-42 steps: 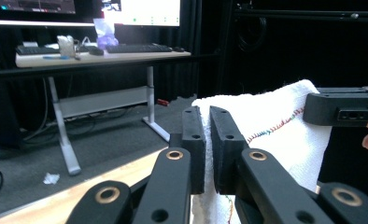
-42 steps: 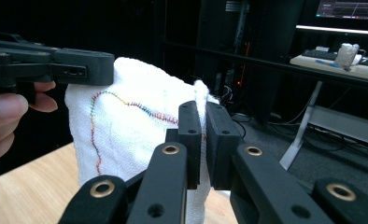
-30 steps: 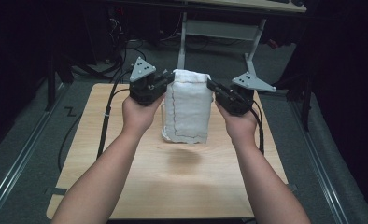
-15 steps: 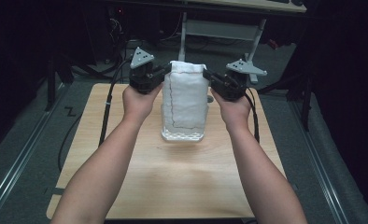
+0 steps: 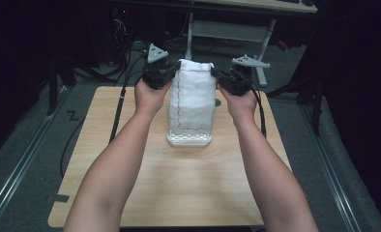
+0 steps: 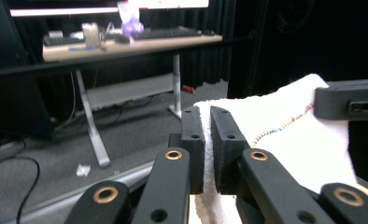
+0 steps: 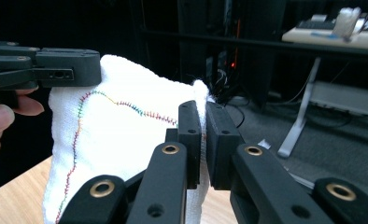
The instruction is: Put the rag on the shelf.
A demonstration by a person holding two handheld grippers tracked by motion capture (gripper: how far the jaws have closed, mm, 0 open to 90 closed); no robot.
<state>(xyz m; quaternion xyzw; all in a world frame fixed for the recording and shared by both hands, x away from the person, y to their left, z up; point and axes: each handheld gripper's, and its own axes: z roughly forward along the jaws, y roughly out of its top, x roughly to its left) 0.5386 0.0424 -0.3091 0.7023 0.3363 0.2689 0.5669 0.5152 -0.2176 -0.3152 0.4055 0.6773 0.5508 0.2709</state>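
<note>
High view, white cloth (image 5: 192,92) draped over clear container (image 5: 189,137), each hand-held gripper clamped on a top corner.

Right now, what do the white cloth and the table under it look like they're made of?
The white cloth looks like soft woven or knitted cotton, matte, with a nubbly weave and multicoloured stitching along the seam; the exact fibre is uncertain. It hangs between the left gripper and right gripper, both clamped on its top corners. The table looks like light wood or wood-grain laminate, smooth with a faint sheen.
</note>
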